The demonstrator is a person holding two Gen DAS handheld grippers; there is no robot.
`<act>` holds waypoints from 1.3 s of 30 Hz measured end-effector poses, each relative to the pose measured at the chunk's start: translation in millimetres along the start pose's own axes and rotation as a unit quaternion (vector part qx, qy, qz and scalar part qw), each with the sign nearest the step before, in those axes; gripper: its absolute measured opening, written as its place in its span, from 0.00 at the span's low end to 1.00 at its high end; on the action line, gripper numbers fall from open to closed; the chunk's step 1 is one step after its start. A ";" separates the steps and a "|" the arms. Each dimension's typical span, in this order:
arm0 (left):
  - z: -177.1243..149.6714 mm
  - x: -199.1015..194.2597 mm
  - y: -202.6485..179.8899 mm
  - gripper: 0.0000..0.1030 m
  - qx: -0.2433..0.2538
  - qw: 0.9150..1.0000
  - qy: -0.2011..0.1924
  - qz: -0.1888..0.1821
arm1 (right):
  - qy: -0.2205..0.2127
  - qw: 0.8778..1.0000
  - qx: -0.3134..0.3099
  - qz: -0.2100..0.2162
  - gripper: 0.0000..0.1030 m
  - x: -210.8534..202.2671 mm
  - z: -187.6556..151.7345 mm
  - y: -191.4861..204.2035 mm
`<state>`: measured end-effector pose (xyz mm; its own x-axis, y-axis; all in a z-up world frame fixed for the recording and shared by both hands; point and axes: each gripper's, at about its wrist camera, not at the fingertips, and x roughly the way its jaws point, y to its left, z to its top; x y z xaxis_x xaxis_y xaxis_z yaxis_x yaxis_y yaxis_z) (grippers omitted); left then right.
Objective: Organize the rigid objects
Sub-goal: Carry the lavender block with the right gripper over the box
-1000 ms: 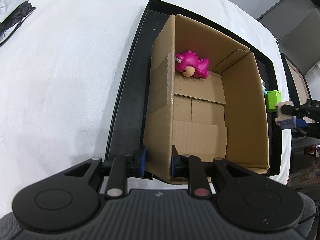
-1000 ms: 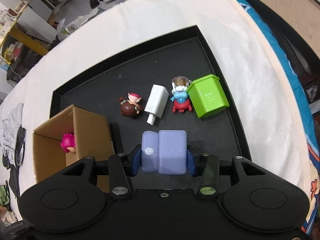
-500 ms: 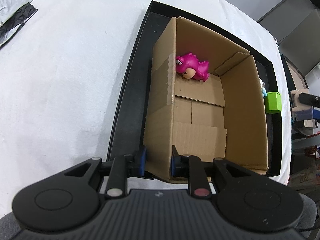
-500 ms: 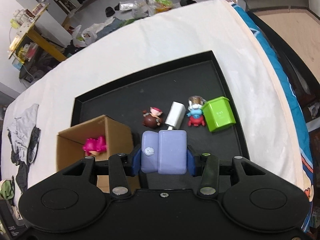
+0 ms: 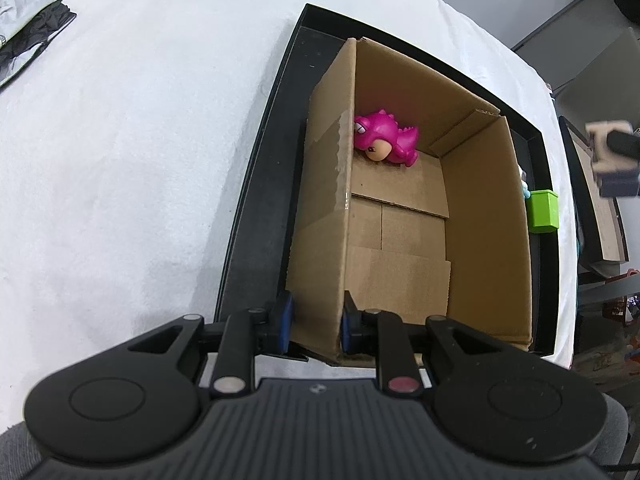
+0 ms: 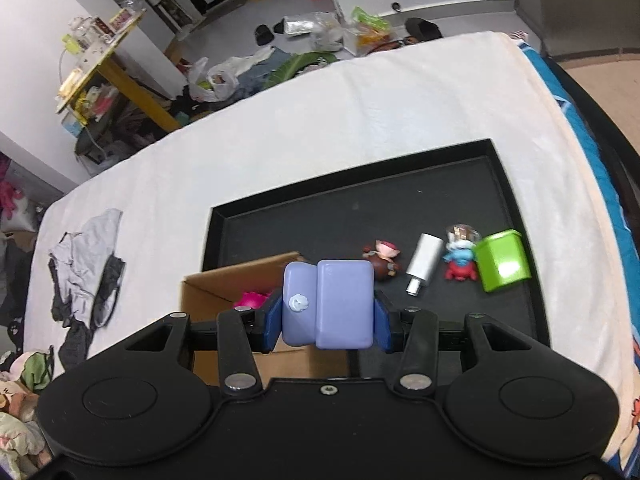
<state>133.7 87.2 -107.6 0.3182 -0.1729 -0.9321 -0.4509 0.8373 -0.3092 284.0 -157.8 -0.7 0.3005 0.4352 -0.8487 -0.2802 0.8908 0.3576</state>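
My left gripper (image 5: 314, 322) is shut on the near left wall of an open cardboard box (image 5: 484, 216) that stands in a black tray (image 5: 256, 184). A pink dinosaur toy (image 5: 386, 138) lies in the box's far corner. My right gripper (image 6: 326, 318) is shut on a lavender block (image 6: 328, 304) and holds it high above the tray (image 6: 352, 208), over the box's (image 6: 224, 280) right edge. On the tray lie a brown figurine (image 6: 382, 260), a white charger (image 6: 422, 262), a blue-red figurine (image 6: 460, 260) and a green bin (image 6: 502, 266).
The tray sits on a white cloth (image 5: 120, 140). Grey and black clothes (image 6: 86, 264) lie on the cloth at the left. The right gripper shows blurred at the right edge of the left wrist view (image 5: 612, 152). The room beyond is cluttered.
My right gripper has risen and drawn back with the lavender block, so the tray looks smaller and farther. The left gripper has held the box wall without moving.
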 end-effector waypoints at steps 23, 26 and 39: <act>-2.3 -3.1 6.4 0.20 -0.009 1.000 -0.006 -0.007 | 0.047 0.996 -0.070 0.019 0.43 50.4 -6.4 80.0; -2.2 -2.7 7.6 0.20 -0.009 1.000 -0.005 -0.011 | 0.056 0.996 -0.071 0.017 0.43 59.6 -9.8 83.6; -1.0 -1.8 11.3 0.20 -0.009 1.000 -0.003 -0.022 | 0.095 0.993 -0.070 0.018 0.43 100.2 -33.2 94.3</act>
<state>127.1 96.5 -109.6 0.3426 -0.2059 -0.9166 -0.4521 0.8191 -0.3530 257.5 -34.5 -65.0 0.1135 0.4227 -0.8992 -0.4159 0.8421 0.3434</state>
